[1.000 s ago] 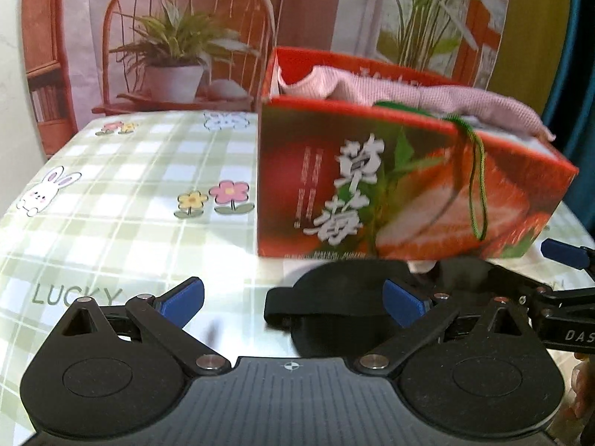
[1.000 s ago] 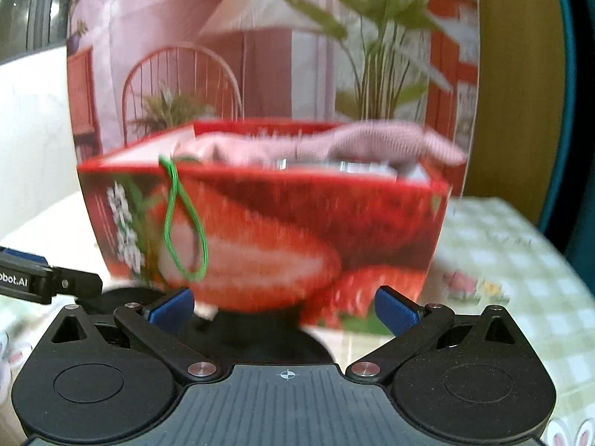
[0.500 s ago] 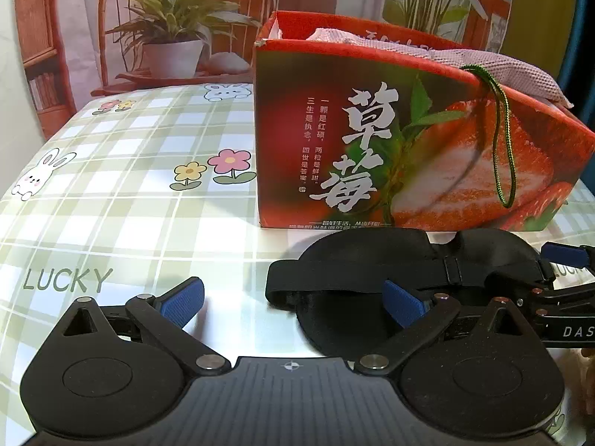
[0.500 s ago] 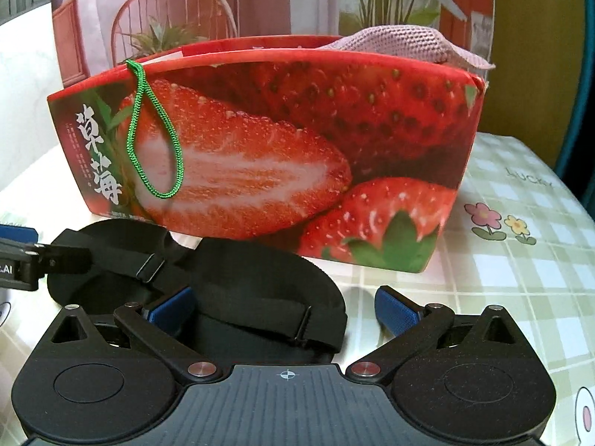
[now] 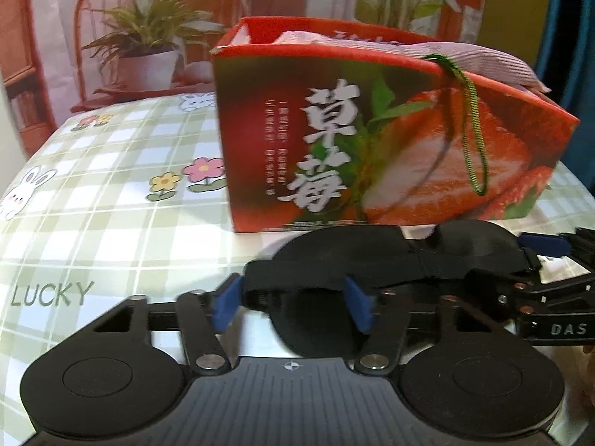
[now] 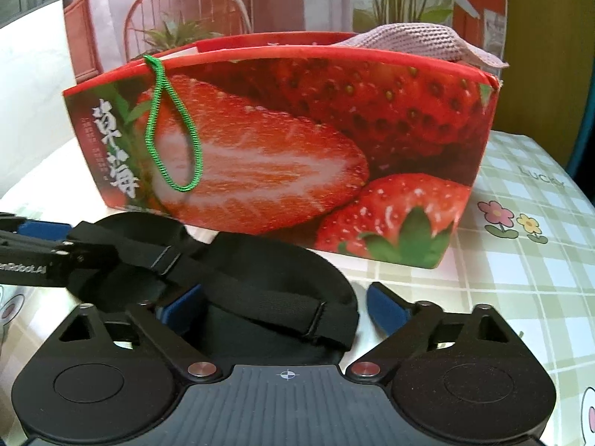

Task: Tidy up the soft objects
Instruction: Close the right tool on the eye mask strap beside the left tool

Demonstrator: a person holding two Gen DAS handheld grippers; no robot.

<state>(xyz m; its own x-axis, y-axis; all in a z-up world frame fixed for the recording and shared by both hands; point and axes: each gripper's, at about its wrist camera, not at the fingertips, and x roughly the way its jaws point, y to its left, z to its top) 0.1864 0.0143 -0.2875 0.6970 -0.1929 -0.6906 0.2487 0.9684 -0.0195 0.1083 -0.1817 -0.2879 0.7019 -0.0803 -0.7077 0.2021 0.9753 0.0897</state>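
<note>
Picking up the black sleep mask [image 5: 390, 260] is the step now. It lies on the surface [image 5: 111, 204], beside the strawberry box [image 5: 372, 141]. Both grippers' jaws sit apart around its ends. Next, squeeze and lift together.

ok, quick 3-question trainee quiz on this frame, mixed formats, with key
1. True or false: the pink knit cloth lies flat on the tablecloth.
2. Multiple choice: the black eye mask sits A) inside the strawberry box, B) on the table in front of the box, C) on the chair.
3. Fill in: the left gripper has its fingers on either side of the mask's ____ end, as the left wrist view shows it.

Key: 1 false, it hangs over the box rim. 2 B. 3 left; the right gripper straddles the other end.
</note>
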